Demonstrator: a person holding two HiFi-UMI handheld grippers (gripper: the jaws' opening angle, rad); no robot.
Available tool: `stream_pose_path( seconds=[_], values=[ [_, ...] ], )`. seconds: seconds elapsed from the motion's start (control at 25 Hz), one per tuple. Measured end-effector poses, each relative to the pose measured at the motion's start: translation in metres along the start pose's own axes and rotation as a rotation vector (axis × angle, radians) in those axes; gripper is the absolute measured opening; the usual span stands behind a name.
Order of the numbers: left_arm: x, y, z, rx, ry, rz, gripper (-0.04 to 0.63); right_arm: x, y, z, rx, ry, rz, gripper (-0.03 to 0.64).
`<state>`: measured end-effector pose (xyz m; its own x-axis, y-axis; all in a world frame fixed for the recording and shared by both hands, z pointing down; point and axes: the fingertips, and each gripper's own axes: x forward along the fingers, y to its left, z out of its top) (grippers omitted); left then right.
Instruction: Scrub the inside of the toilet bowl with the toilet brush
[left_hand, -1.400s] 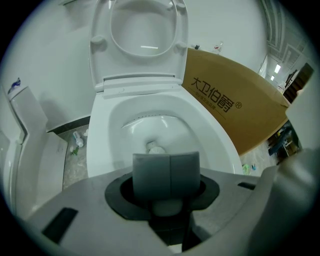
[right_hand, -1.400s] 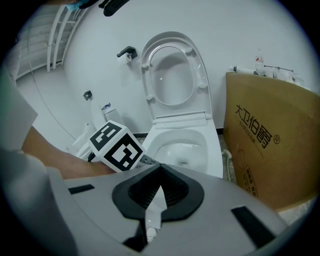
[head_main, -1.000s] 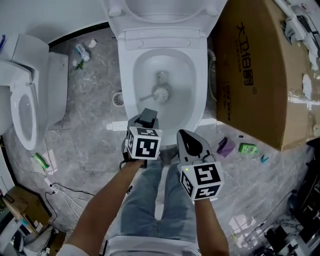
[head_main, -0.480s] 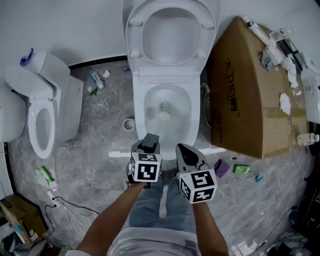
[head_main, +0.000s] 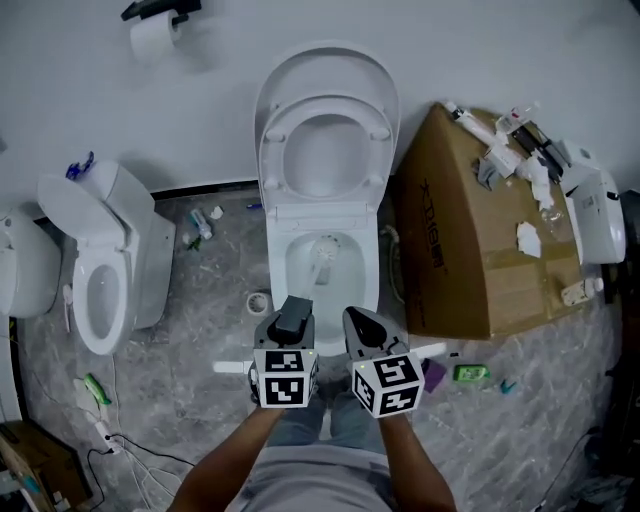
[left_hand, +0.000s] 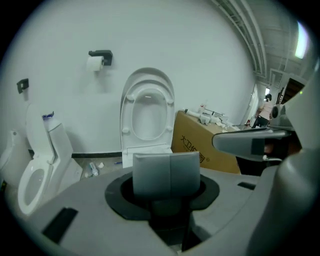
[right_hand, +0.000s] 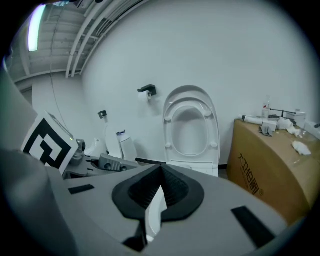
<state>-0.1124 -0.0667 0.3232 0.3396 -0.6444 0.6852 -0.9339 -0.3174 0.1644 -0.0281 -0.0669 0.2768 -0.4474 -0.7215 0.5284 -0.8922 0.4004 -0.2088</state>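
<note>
Visibly, left tool (left_hand: 170, 172) and right tool (right_hand: 159, 175) are both closed, empty.

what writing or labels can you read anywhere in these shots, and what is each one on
"大卫伯爵": dark print on the side of the cardboard box standing to the right of the toilet; the last two characters are less certain.
Bottle on the floor: label too small to read.
Green packet on the floor: too small to read.
</note>
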Motion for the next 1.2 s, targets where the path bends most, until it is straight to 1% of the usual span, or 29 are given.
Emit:
stream_pose_path(
  seconds=[0.08, 0.32, 0.4, 0.76, 1.0, 1.2],
  values=[
    [-0.016, -0.006, 0.019, 0.018, -0.046, -0.012, 0.152, -0.008, 0.004, 0.015, -0.009, -0.023, 0.002, 0.000],
    [-0.052, -0.023, 0.064, 0.035, -0.177, -0.044, 0.152, -0.029, 0.017, 0.050, -0.050, -0.083, 0.004, 0.000],
    [-0.059, -0.025, 0.075, 0.040, -0.205, -0.050, 0.152, -0.033, 0.020, 0.060, -0.056, -0.106, 0.003, 0.000],
    [-0.073, -0.025, 0.101, 0.042, -0.253, -0.054, 0.152, -0.044, 0.024, 0.089, -0.069, -0.155, -0.008, 0.000],
    [-0.081, -0.027, 0.108, 0.047, -0.271, -0.055, 0.152, -0.048, 0.033, 0.095, -0.080, -0.170, 0.000, 0.000],
    [-0.085, -0.030, 0.106, 0.051, -0.276, -0.057, 0.152, -0.053, 0.035, 0.093, -0.076, -0.181, -0.001, 0.000]
  ],
)
